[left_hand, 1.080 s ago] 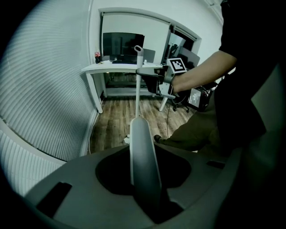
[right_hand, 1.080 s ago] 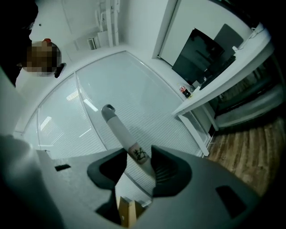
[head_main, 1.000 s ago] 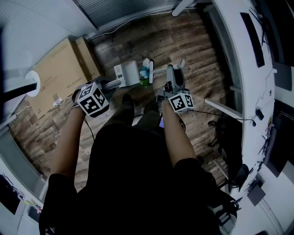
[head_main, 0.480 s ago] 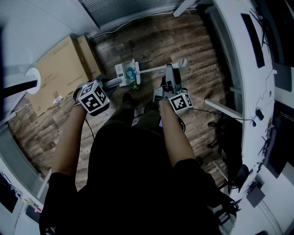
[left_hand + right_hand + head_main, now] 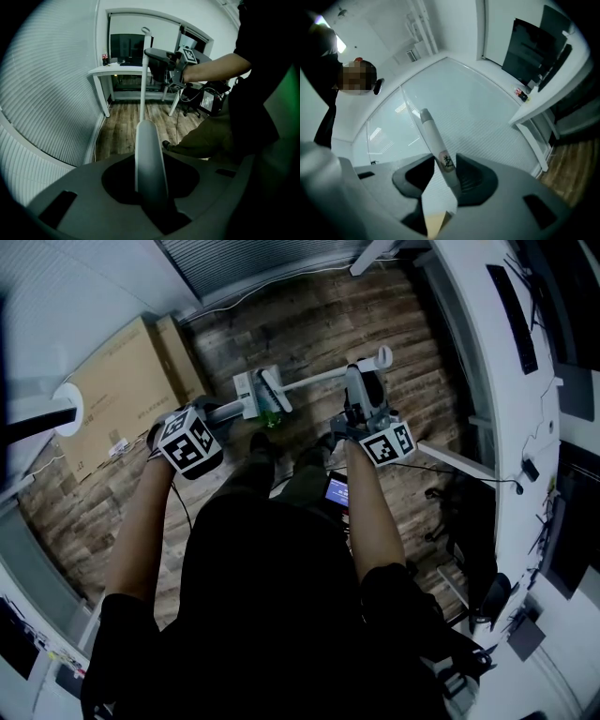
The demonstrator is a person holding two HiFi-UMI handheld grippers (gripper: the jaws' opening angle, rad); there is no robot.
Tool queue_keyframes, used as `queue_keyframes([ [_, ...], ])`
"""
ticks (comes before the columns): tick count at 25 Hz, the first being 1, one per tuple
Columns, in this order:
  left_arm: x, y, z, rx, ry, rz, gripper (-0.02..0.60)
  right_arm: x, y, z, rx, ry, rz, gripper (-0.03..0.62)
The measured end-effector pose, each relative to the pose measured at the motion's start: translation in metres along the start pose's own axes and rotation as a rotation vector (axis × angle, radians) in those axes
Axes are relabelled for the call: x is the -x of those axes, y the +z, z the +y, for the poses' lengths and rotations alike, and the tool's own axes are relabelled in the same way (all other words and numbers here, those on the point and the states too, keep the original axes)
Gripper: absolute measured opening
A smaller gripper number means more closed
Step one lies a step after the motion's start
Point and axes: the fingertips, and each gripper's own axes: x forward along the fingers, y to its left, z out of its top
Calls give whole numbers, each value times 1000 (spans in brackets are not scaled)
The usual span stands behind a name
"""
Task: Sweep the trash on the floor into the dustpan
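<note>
Standing on a wood floor (image 5: 403, 324), a person (image 5: 272, 596) holds both arms out in front, a gripper in each hand. The left gripper (image 5: 151, 169) is clamped on a thick white handle (image 5: 149, 140) that runs straight out between its jaws, and those jaws have just been closing further on it. The right gripper (image 5: 445, 171) is clamped on the thin white pole of the broom (image 5: 432, 136), just below the ring (image 5: 382, 357) at the pole's top. A small lit screen (image 5: 337, 491) shows at the person's right hip.

From that grip the pole slants down and to the left in the head view to the brush end (image 5: 274, 390), which lies against the white dustpan (image 5: 249, 390). The dustpan is just ahead of the left gripper, at the far end of the handle it holds, and well to the left of the right gripper. A green piece of trash (image 5: 270, 414) shows at the near edge of the dustpan, just below the brush end and between the two grippers. Whether it lies inside the pan or on the floor cannot be told.

Farther off, a cardboard box (image 5: 122, 381) leans by the left wall, a white desk (image 5: 487, 362) runs along the right, and window blinds (image 5: 47, 93) close the far side.
</note>
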Motion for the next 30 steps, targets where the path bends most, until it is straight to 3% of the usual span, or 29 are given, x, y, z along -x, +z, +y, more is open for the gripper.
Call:
queue_keyframes([
  [7,-1,2,0,3,6,-5,77,11,41,-5,139,-38,21,140],
  [12,-2,3,2,0,1,-10,77,31,47,-18,171,-105,55,140],
  [16,-1,1,5,-53,28,22,84,53,55,-28,170,-154,58,140],
  [19,8,0,6,-76,29,38,158,63,68,-25,188,-165,66,138],
  [21,21,4,8,-71,39,21,165,67,77,-19,209,-163,67,135],
  [24,49,17,14,-40,65,-62,173,68,94,-5,245,-151,69,128],
  [30,120,64,22,91,104,-346,134,71,125,33,308,-156,71,120],
])
